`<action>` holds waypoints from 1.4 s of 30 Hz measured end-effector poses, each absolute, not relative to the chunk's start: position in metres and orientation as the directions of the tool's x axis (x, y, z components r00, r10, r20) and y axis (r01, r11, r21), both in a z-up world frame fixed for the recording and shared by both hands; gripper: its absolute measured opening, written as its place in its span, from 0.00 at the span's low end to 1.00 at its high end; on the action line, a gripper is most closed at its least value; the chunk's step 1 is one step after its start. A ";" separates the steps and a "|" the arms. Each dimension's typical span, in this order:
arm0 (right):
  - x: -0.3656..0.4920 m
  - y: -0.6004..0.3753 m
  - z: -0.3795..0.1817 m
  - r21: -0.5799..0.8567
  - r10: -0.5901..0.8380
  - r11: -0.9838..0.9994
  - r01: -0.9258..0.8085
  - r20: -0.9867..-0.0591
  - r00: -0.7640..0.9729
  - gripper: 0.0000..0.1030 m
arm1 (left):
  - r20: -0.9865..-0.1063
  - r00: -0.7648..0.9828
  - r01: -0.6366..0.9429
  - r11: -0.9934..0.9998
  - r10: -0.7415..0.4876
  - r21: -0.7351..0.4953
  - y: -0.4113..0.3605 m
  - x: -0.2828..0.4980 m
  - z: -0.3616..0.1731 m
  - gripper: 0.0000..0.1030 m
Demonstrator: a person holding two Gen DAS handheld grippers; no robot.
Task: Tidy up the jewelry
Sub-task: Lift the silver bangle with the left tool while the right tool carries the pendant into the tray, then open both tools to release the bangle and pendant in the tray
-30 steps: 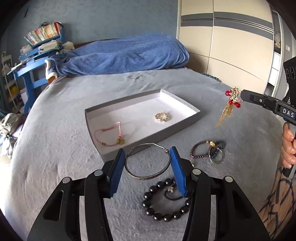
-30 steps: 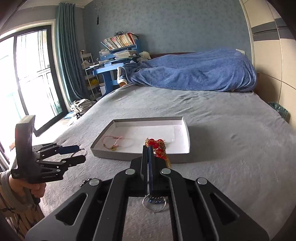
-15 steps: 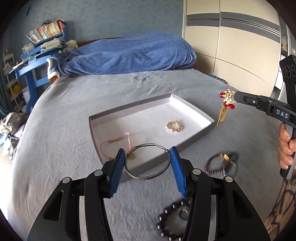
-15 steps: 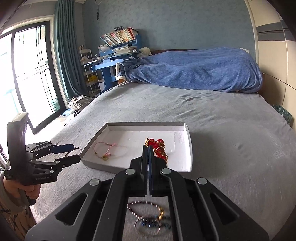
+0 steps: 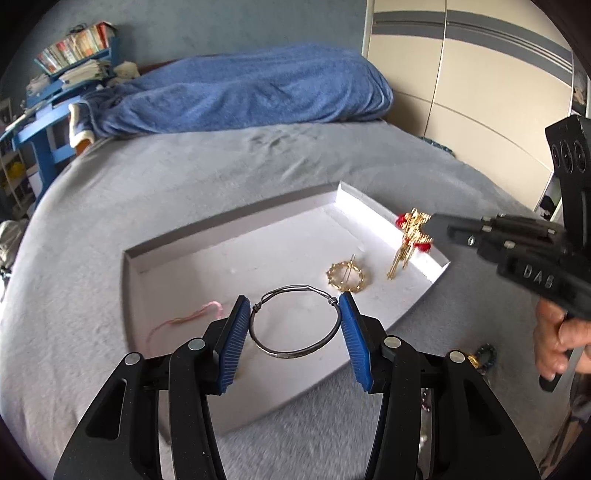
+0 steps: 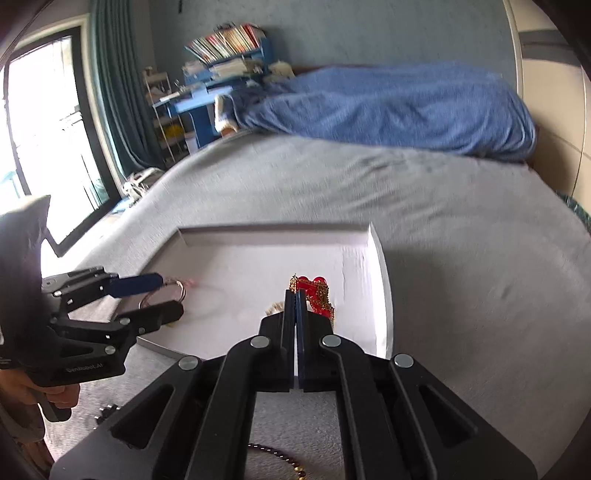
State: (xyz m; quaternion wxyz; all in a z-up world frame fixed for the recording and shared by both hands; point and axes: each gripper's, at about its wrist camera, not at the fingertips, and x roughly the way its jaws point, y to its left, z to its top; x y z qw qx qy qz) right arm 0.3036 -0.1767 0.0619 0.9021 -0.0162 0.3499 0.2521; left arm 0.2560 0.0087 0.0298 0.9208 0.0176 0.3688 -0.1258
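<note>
Faintly, "DAS" lettering on the right tool point(image 5: 428, 227)

A big bed point(image 5: 184, 192) with a grey cover fills the middle of both views. A blue blanket point(image 5: 251, 92) lies bunched along its far end. The wall point(image 6: 369, 29) behind is blue-grey. At upper left stands a blue shelf point(image 6: 225, 62) with books. A bright window point(image 6: 40, 129) with a green curtain point(image 6: 114, 92) is at left. Cream closet doors point(image 5: 480, 92) are at upper right.
</note>
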 end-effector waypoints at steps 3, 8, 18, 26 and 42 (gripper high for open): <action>0.312 -0.177 0.045 0.164 0.440 0.875 -0.455 -0.662 0.607 0.01 | -0.705 0.676 0.244 0.968 -0.215 -0.062 0.004 0.265 0.018 0.50; 0.321 -0.171 0.028 0.175 0.446 0.867 -0.466 -0.688 0.572 0.01 | -0.734 0.648 0.232 0.971 -0.201 -0.061 0.001 0.274 0.004 0.50; 0.331 -0.168 0.010 0.160 0.424 0.866 -0.473 -0.735 0.529 0.01 | -0.768 0.606 0.220 0.971 -0.209 -0.091 0.003 0.285 -0.009 0.50; 0.325 -0.171 0.009 0.156 0.413 0.873 -0.461 -0.738 0.533 0.02 | -0.751 0.622 0.237 0.967 -0.221 -0.089 0.001 0.279 -0.003 0.65; 0.280 -0.185 0.027 0.176 0.434 0.876 -0.448 -0.692 0.577 0.42 | -0.672 0.710 0.240 0.969 -0.211 -0.051 0.003 0.217 0.023 0.88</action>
